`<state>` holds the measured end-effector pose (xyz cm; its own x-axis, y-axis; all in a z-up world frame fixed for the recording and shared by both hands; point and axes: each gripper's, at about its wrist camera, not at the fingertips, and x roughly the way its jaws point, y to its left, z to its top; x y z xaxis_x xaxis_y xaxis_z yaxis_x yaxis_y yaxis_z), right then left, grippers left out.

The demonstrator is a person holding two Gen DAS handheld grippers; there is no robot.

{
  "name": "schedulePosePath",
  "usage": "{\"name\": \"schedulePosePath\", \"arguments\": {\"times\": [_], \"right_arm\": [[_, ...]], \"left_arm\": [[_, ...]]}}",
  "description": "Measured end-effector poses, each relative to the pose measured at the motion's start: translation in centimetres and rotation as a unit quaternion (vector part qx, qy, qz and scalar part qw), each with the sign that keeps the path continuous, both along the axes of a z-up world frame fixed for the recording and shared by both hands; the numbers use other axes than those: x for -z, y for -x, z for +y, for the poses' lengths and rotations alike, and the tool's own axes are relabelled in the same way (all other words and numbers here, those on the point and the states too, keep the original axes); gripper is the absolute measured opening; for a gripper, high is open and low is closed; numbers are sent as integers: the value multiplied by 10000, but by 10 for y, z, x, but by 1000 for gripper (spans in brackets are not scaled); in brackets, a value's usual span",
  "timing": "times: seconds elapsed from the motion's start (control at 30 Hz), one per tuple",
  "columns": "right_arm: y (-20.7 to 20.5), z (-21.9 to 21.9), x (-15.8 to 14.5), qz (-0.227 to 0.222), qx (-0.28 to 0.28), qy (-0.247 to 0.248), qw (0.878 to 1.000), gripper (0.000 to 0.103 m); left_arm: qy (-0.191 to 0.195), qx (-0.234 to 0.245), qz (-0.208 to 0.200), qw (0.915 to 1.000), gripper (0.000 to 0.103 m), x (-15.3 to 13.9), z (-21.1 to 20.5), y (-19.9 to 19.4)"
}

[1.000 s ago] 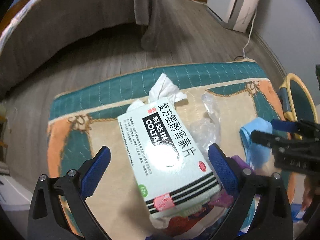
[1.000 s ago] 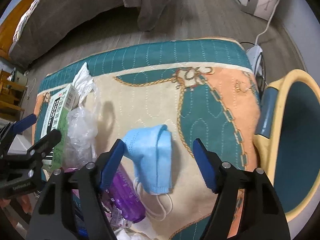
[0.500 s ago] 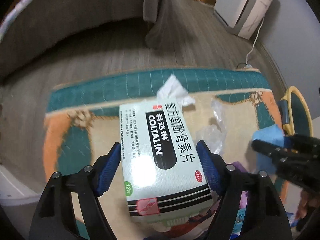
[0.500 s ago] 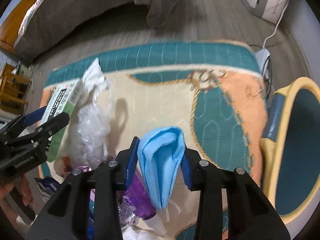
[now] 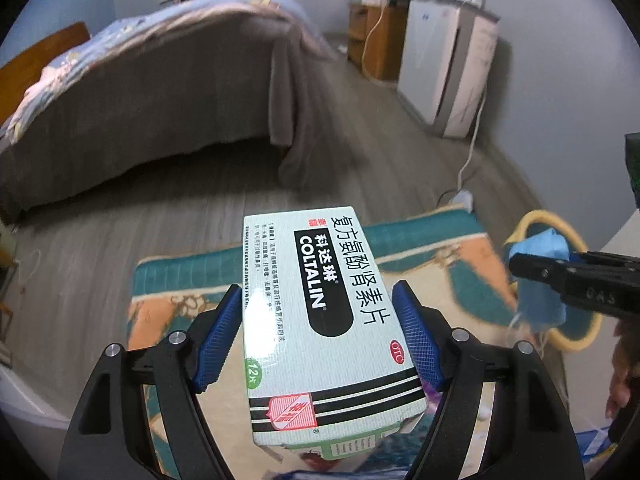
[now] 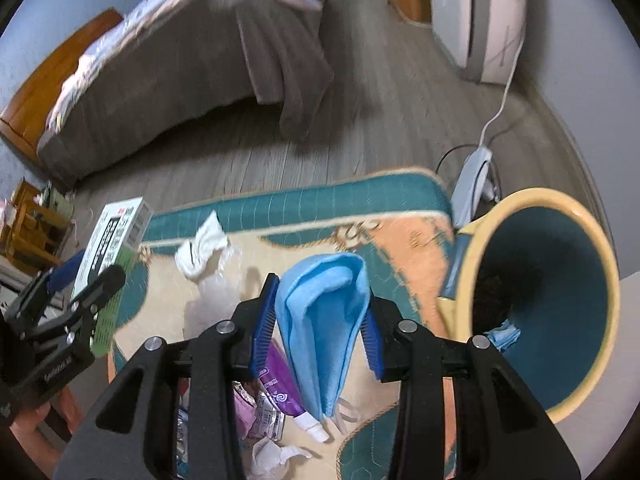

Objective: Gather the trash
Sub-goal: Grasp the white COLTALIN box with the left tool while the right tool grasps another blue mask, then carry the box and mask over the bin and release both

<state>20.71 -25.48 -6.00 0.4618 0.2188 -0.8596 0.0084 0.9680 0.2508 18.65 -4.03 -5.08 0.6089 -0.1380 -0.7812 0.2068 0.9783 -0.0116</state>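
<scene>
- Grey wood flooring [image 5: 192,240] runs back to a bed [image 5: 160,92] draped in a brown cover at the far left, and a white appliance [image 5: 448,60] stands against the far right wall.
- Nearer, a teal, cream and orange rug [image 6: 404,240] lies on the floor, scattered with trash.
- On the left, the left gripper [image 5: 320,344] has its blue pads pressed on both long sides of a white medicine box [image 5: 320,320], jaws spread to the box's width; the box is held up clear of the rug.
- On the right, the right gripper [image 6: 320,320] pinches a folded blue face mask [image 6: 324,320], jaws narrowed on it, its ear loops dangling below.
- Just right of the mask stands a yellow-rimmed bin [image 6: 592,360] with a dark teal inside; something blue lies in it.
- On the rug between the grippers lie a crumpled white tissue [image 6: 204,244] and clear plastic wrap [image 6: 224,280]; nearer are a purple packet [image 6: 280,388] and another white wad [image 6: 272,456].
</scene>
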Motion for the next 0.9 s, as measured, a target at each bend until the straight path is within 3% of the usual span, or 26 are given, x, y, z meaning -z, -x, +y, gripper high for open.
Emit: {"name": "schedulePosePath", "arguments": {"times": [0.47,0.9], "right_arm": [[46,-46,-32,-439,359,43,9984,38],[62,-99,-37,-546,873,19,9947,38]], "left_arm": [[88,511,-537,9972,76,-34,-48,50],[191,1143,-626,9913,76,-38,-101,72]]}}
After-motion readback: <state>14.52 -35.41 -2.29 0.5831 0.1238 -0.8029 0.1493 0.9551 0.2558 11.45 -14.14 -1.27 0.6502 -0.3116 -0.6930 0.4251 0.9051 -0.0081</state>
